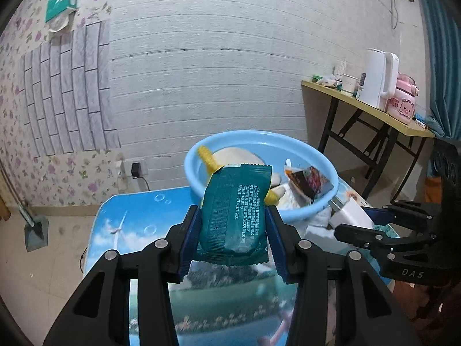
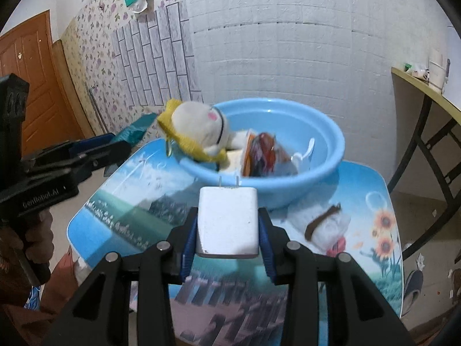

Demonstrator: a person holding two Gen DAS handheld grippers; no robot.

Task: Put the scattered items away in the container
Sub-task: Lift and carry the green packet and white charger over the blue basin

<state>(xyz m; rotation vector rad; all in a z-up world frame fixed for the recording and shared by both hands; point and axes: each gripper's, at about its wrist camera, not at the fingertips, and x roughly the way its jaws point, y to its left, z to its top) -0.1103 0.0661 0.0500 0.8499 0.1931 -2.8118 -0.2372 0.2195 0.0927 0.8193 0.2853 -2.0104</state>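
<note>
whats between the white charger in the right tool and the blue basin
Nothing. In the right wrist view the white charger, clamped in the right tool, points its prongs at the blue basin, with only bare printed tabletop in between.

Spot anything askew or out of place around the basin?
The plush toy hangs over the blue basin rim, head outside, not fully in. A white rolled cloth with a brown band lies on the table beside the basin.

Plush toy point(image 1: 230, 155) half hidden behind green packet point(image 1: 234, 210), table's point(image 2: 138, 210) near edge cropped.
</note>
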